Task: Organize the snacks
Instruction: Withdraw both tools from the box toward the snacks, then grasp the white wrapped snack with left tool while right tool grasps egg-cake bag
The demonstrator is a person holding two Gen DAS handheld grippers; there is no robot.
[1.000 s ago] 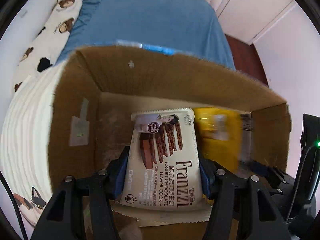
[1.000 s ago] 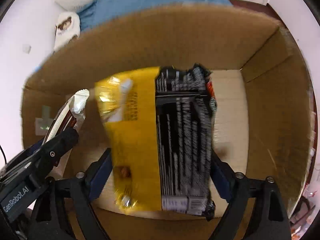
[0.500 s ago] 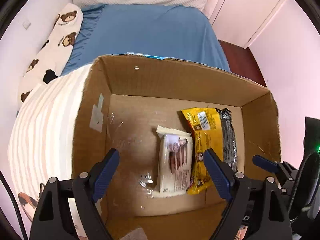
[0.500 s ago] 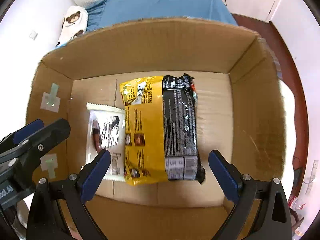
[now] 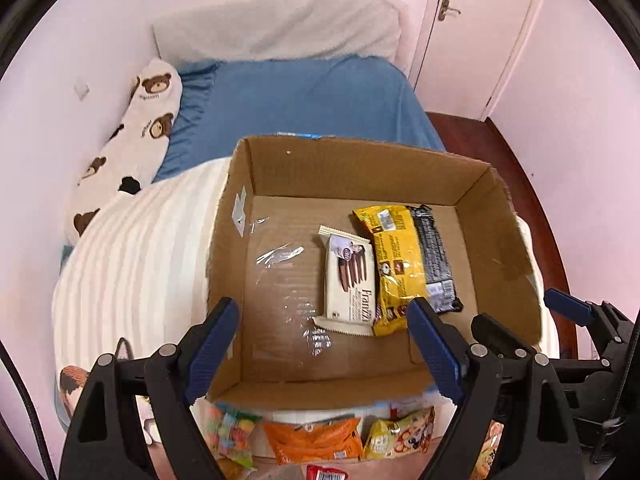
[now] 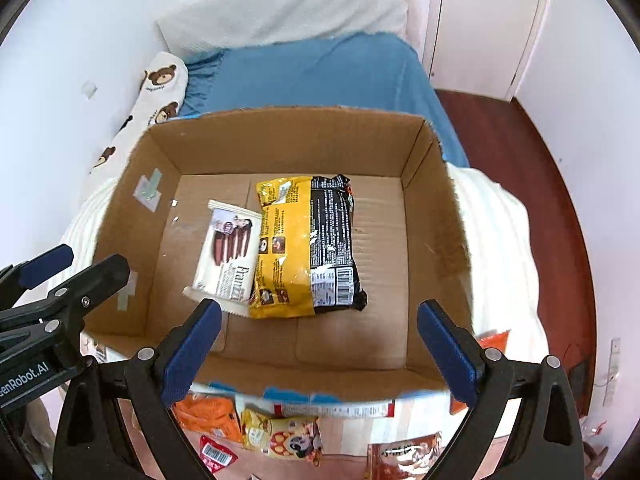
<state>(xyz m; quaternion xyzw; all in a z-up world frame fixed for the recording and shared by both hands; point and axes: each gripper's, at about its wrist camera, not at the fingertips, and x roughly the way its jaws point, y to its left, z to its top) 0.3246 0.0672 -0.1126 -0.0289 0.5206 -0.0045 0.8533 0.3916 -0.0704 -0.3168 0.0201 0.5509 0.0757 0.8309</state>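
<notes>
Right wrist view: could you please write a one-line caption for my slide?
Open right gripper above brown cardboard box holding white cookie packet beside yellow-and-black snack bag.

Each tool is a black plastic frame with two angled arms ending in blue pads and silver screws at the joints. The left tool shows a thin black cable at its edge. In the right tool's view, the neighbouring body bears white lettering.

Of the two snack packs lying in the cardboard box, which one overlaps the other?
The yellow-and-black pack: its yellow edge lies over the long side of the white Franzzi cookie pack, which sits on the side nearer the taped box wall.
</notes>
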